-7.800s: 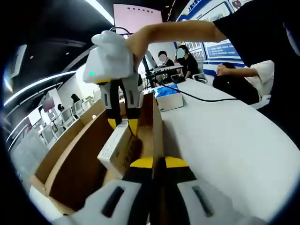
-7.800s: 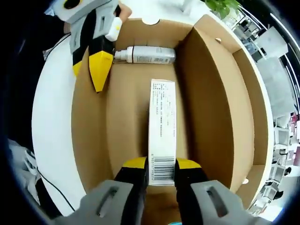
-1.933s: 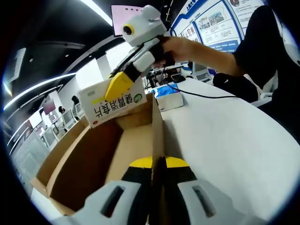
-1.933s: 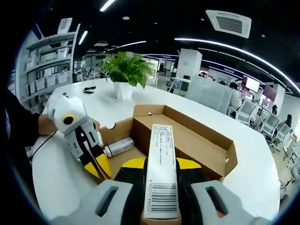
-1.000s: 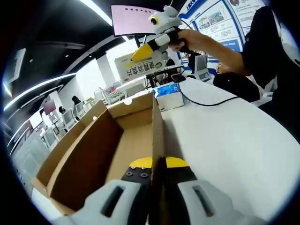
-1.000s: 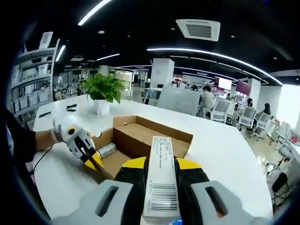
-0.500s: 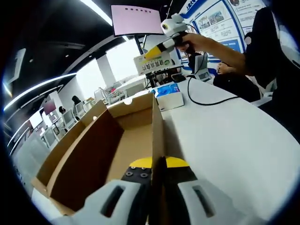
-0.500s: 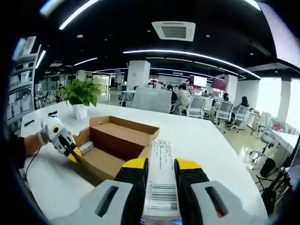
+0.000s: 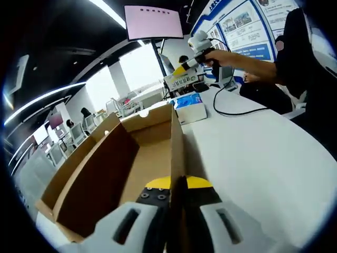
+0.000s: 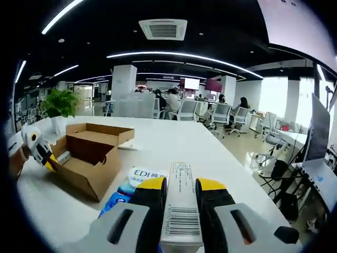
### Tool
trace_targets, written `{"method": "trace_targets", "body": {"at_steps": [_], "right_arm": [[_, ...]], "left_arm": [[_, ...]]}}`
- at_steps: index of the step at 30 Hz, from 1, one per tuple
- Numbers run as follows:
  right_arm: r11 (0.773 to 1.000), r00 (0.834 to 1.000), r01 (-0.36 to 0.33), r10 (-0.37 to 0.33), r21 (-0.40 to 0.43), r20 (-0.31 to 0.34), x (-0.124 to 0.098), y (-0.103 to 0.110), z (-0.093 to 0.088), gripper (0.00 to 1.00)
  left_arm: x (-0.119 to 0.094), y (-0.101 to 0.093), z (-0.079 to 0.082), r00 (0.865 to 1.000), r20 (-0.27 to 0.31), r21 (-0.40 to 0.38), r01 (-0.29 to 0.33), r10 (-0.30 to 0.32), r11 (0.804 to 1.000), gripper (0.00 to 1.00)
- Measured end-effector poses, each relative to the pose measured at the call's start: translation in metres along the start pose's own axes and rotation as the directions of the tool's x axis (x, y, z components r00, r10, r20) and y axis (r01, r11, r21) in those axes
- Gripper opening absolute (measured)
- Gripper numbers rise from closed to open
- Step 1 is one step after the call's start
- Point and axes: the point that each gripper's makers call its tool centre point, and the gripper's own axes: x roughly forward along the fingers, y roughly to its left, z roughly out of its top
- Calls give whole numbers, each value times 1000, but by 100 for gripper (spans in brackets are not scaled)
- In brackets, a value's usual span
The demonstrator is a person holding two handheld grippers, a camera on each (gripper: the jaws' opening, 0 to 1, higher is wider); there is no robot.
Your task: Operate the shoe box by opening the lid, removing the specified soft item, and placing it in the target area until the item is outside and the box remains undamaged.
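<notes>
Writing: "EDI" on one blue-white pack (image 10: 138,179).
Right gripper (image 10: 181,185): clamps one barcoded carton (image 10: 180,211).
Left gripper (image 9: 172,183): pinches shoe box (image 9: 100,174) wall.

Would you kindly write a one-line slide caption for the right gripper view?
Right gripper carries the slim white carton above the white table, away from the open shoe box.

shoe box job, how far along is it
Done: the brown cardboard shoe box lies open. In hand: the right claw grips the long white barcoded carton out over the white table, above a blue-and-white pack; the left claw pinches the box wall. Left: setting the carton down.
</notes>
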Motion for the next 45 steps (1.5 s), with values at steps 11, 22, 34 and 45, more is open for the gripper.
{"method": "trace_targets", "body": {"at_steps": [11, 22, 34, 45], "right_arm": [[996, 998, 59, -58, 65, -19, 24, -25, -40, 21], [995, 997, 65, -63, 73, -37, 40, -23, -59, 21], [996, 997, 49, -44, 77, -68, 50, -16, -77, 21], [995, 996, 54, -48, 80, -77, 51, -14, -87, 22]], "left_arm": [[-1, -2, 0, 1000, -4, 5, -2, 2, 1000, 7], [0, -3, 0, 1000, -4, 7, -2, 2, 1000, 7], [-1, -2, 0, 1000, -3, 5, 1, -1, 1000, 6], [-1, -2, 0, 1000, -3, 6, 1, -1, 1000, 6]]}}
